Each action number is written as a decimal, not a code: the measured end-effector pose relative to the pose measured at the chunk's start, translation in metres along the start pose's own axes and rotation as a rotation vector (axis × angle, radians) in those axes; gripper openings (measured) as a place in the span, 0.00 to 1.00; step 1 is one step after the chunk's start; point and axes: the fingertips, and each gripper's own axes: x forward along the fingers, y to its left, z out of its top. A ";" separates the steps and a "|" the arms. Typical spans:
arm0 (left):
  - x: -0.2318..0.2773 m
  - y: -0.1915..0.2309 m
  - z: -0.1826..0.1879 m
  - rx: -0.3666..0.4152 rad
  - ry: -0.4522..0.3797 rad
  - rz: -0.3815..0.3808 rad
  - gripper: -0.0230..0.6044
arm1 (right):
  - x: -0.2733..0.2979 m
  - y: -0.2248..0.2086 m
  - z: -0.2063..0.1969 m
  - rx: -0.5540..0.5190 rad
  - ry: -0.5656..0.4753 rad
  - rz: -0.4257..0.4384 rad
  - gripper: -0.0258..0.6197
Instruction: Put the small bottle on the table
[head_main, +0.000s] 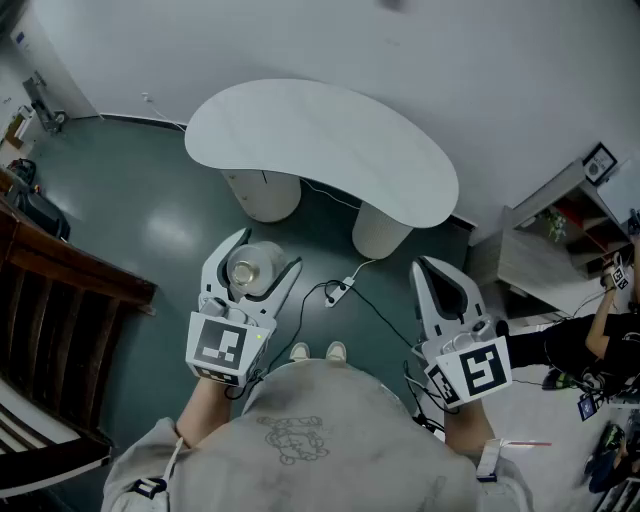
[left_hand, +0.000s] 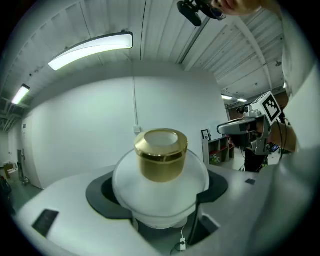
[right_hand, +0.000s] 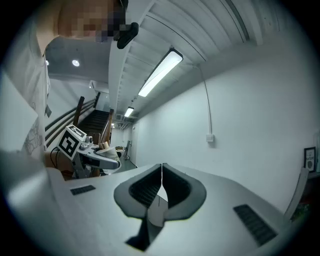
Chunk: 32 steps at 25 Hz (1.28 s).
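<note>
Left: our left gripper (head_main: 264, 252) has its jaws spread wide and pinches the small bottle (left_hand: 160, 197) by its round frosted body.
Bottle: we see it held in the air over the dark floor (head_main: 140, 200), on our side of the desk (head_main: 320, 140); its gold cap (left_hand: 161, 155) points up, and its base is hidden behind the jaws.
Right: our right gripper (right_hand: 161, 176) has its pads pressed together, empty, well apart from the left.
Desk: white curved top; its round supports (head_main: 262, 195) are partly hidden beneath it.
Edge: a person (head_main: 590, 345) at the right is cut off.
</note>
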 end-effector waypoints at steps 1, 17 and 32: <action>0.002 -0.002 0.001 0.001 0.001 0.000 0.57 | -0.001 -0.003 -0.001 0.003 0.000 0.003 0.09; 0.019 -0.035 0.002 0.007 0.015 0.048 0.57 | -0.012 -0.041 -0.017 0.031 -0.011 0.065 0.09; 0.043 -0.049 -0.002 0.021 0.016 0.056 0.57 | -0.008 -0.058 -0.041 0.029 -0.012 0.101 0.09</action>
